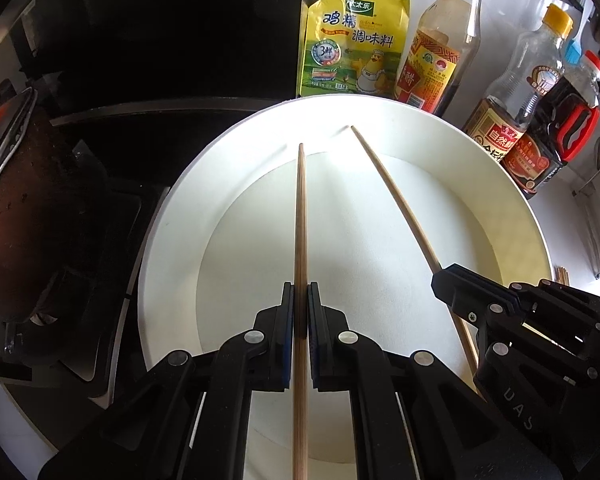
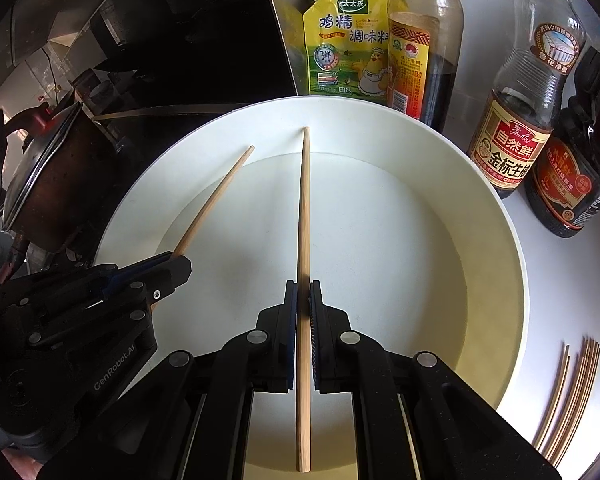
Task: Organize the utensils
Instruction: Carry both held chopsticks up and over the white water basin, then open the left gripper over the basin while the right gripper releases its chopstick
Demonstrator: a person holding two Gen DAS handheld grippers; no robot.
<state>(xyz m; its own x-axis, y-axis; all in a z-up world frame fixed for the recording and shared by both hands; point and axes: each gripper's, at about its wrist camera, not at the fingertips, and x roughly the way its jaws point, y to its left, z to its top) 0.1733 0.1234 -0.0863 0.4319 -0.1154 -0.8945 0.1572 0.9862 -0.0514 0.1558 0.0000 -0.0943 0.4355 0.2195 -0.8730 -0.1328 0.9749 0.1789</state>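
A white kitchen counter [image 2: 572,280] runs beside a black gas stove [image 1: 112,208], where a dark, worn pot with a metal lid [image 2: 48,168] sits on the burner. Along the back of the counter stand a yellow pouch of chicken seasoning [image 1: 352,40], a tall clear bottle with a yellow cap and orange label [image 1: 440,52], a clear soy sauce bottle with a red and gold label [image 2: 520,120], and a dark sauce jug with a red handle [image 1: 556,140].

A large round white bowl [image 2: 420,208] fills the middle of both views, resting on the counter just beside the stove.

The left gripper [image 1: 301,300] is clamped on a long light-wood chopstick [image 1: 300,240], which runs straight forward between its blue-padded fingers, its tip over the far side of the bowl. The right gripper [image 2: 303,300] is likewise closed around a second wooden chopstick [image 2: 303,240], pointing toward the bowl's far rim. Both chopsticks are held above the bowl's interior, the two grippers side by side and apart, with the sticks' far tips near one another but not touching.

To the right of the bowl, a loose bunch of matching wooden chopsticks [image 2: 572,392] lies flat on the counter.
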